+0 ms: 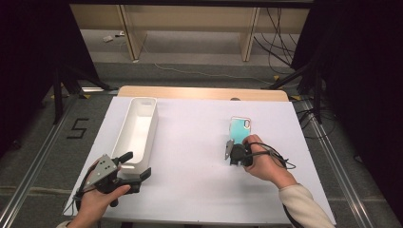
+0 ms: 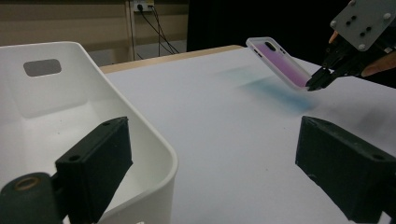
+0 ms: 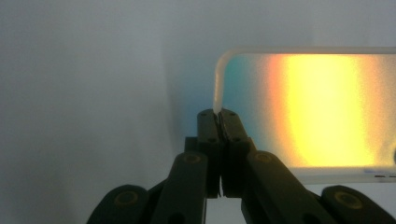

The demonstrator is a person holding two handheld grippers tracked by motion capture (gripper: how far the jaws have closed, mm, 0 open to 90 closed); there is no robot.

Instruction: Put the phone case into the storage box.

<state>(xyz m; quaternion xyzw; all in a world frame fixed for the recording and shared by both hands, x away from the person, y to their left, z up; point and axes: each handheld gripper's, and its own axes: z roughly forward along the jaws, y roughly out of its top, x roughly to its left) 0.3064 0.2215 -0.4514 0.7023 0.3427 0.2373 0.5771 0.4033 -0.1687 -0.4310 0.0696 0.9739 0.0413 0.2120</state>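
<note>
Phone case pinched by its rim, one end tilted up off the table

The right gripper (image 2: pixel 312 85) clamps the clear-rimmed iridescent phone case (image 2: pixel 280 63) thinly — lifting level should stop slipping toward the white plastic bin (image 1: pixel 138 130); beside that bin the left gripper (image 1: pixel 135 167) is open.

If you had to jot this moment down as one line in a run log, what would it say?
right hand-held gripper: shut on phone case edge, case tilted | left hand-held gripper: open, beside white bin | bin: empty
</note>
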